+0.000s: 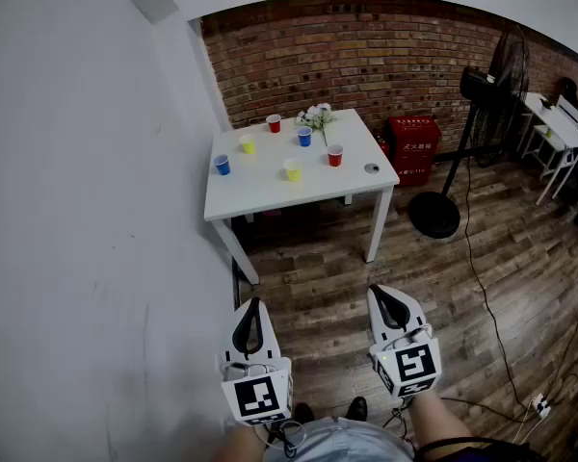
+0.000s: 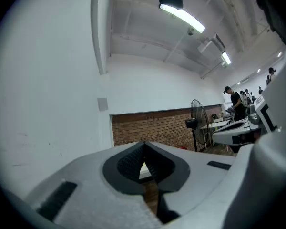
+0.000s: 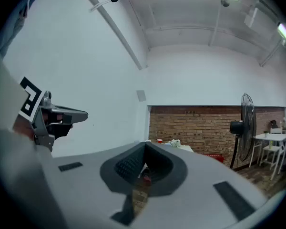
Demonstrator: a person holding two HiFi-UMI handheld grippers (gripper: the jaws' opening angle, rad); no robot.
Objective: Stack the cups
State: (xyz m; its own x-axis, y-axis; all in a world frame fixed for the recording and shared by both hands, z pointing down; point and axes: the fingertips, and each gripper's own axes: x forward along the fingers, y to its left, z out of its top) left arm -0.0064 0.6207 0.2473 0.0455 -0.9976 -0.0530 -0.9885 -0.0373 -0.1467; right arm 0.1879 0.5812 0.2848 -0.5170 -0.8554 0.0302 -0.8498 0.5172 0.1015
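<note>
Cups point(image 1: 292, 169), six, tiny and indistinct on distant white table point(image 1: 260, 196)

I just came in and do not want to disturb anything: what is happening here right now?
A person stands on the wooden floor, some way back from the white table, holding the left gripper and the right gripper level in front. Both have their fingers closed with nothing between them. On the table two red cups, two blue cups and two yellow cups stand apart, none stacked, near some flowers. The stacking has not begun yet.
</note>
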